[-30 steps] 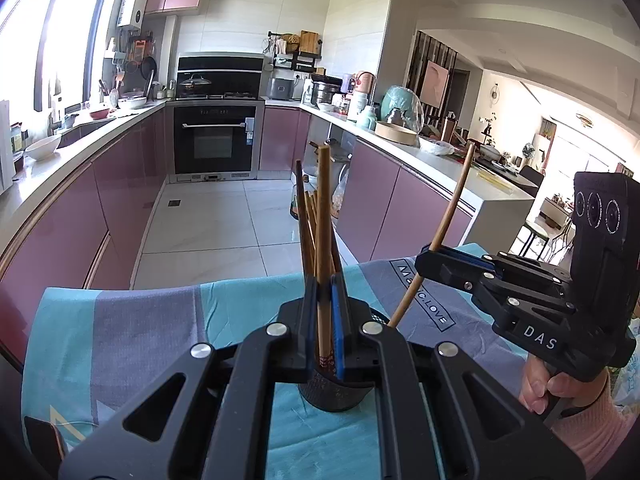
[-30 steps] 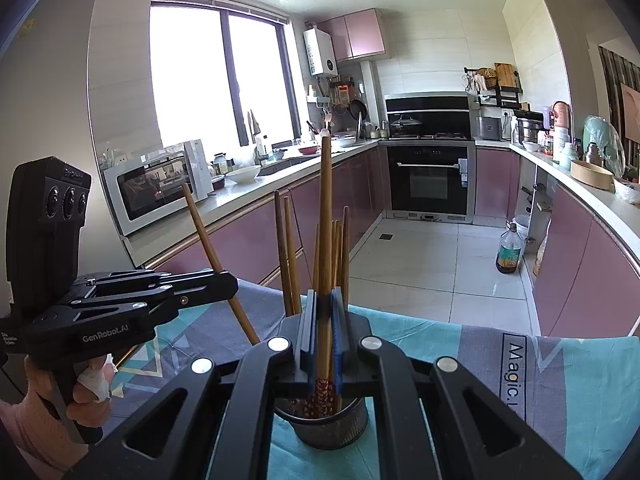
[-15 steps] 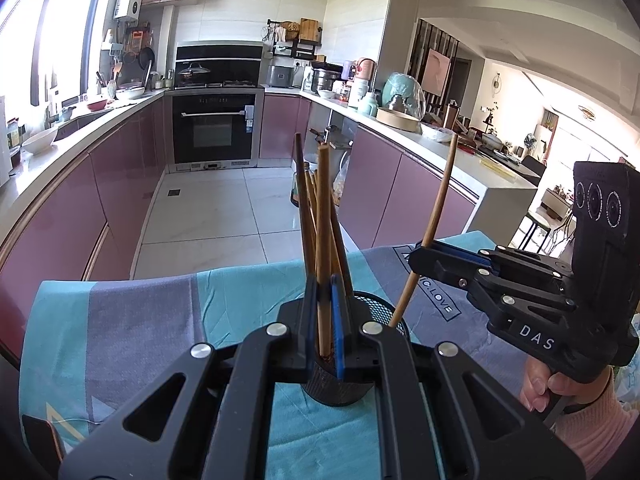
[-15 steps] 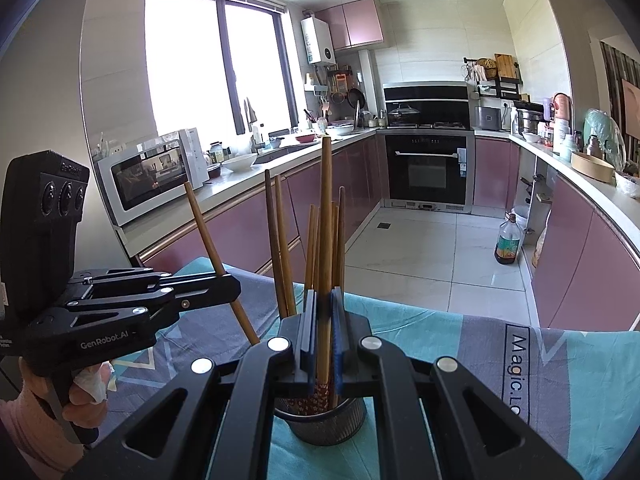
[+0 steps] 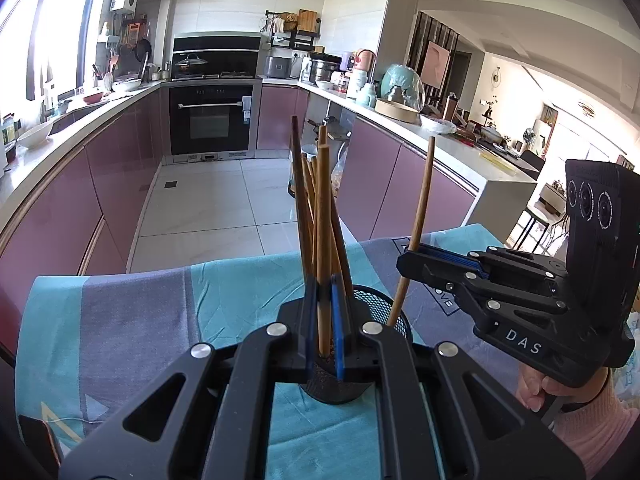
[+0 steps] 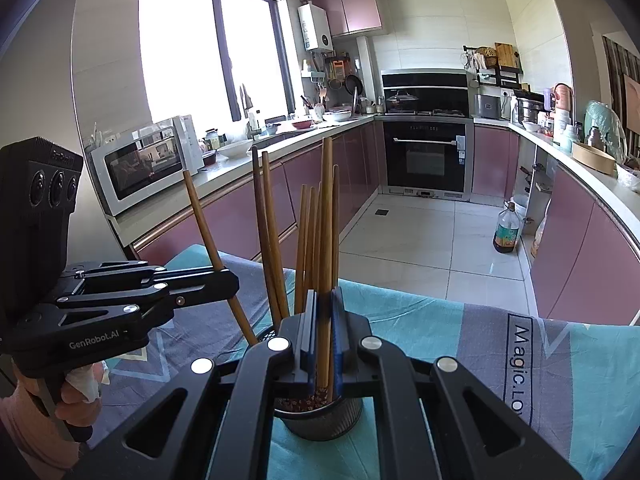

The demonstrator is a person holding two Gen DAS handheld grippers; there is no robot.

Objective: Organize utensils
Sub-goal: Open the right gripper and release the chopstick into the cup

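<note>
One chopstick [image 5: 323,248] is clamped between the closed jaws of the left gripper [image 5: 323,320], in the lower centre of the left view. Its long axis is almost upright, and its lower end is inside the mesh holder [image 5: 384,308]. A second chopstick [image 6: 326,240] is clamped in the same way by the closed right gripper [image 6: 323,320]; in the left view this stick is seen leaning, with its top toward the upper right. More chopsticks [image 6: 266,232] are standing in the holder, tops spread upward.

"DAS" is written on the right gripper and "GenRobot.AI" on the left one. "Magic.Lo" can be read on the cloth [image 6: 460,320], at the lower right of the right view.

The holder is placed on this blue and grey cloth. Behind it a kitchen is seen, with pink cabinets [image 6: 580,248], a white tiled floor, an oven [image 6: 426,156] and a microwave [image 6: 140,164].
</note>
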